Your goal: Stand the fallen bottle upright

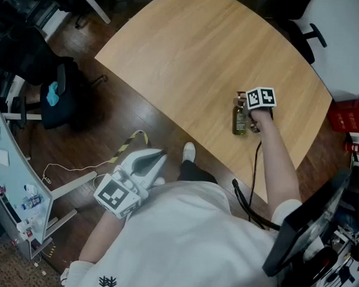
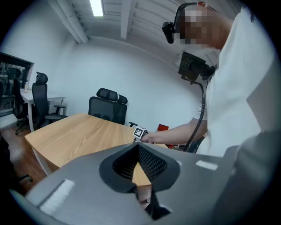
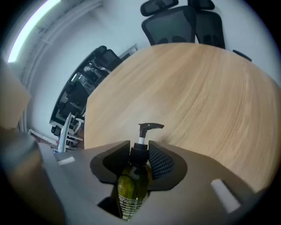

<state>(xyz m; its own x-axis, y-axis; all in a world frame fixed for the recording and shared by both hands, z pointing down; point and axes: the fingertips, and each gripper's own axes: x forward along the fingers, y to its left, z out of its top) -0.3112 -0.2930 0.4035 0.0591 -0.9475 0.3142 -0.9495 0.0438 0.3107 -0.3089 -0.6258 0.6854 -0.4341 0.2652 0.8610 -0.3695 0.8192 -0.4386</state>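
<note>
An olive-green pump bottle (image 1: 240, 118) is near the front right edge of the wooden table (image 1: 200, 52). My right gripper (image 1: 249, 110) is shut on it. In the right gripper view the pads press the black collar under the pump of the bottle (image 3: 131, 184), between the jaws of that gripper (image 3: 139, 147). The bottle's body runs back toward the camera and its pump head points away over the table (image 3: 210, 88). I cannot tell whether its base touches the wood. My left gripper (image 1: 160, 154) hangs off the table by the person's body, shut and empty (image 2: 138, 147).
A black office chair (image 1: 52, 94) stands on the floor at left. Striped yellow-black tape (image 1: 129, 141) lies on the floor near the table edge. Red boxes (image 1: 348, 113) sit at right, a dark monitor (image 1: 306, 224) at lower right. More office chairs (image 3: 184, 22) stand beyond the table.
</note>
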